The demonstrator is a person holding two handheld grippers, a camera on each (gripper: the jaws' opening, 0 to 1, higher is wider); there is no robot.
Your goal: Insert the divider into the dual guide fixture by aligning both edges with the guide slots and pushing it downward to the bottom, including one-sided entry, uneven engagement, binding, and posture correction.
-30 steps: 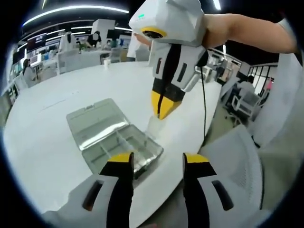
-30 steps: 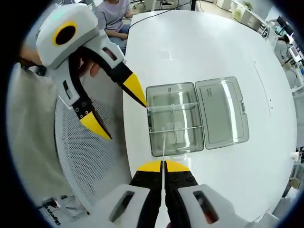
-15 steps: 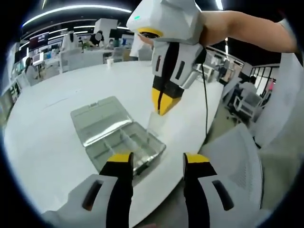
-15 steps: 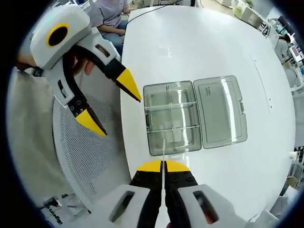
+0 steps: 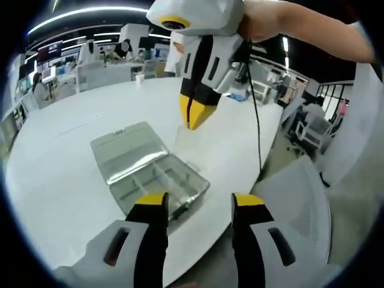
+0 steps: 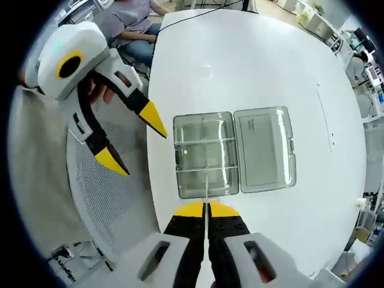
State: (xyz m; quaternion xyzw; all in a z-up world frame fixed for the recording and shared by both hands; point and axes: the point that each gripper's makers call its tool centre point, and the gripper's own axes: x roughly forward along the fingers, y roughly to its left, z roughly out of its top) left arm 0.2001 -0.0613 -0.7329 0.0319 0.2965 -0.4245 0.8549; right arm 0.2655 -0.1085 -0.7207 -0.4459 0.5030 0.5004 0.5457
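Judging by the divider [image 6: 206,183] pinched edge-on in the closed jaws of the right gripper [image 6: 206,207] well above the open box [image 6: 204,155] on the worktop [image 6: 252,66], insertion is not yet begun, while the left gripper [image 6: 129,141] is held beside the box, jaws apart and empty.

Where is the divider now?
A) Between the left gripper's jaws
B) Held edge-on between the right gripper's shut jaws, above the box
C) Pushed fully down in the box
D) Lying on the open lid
B: the right gripper is shut on the thin clear divider, above the box.
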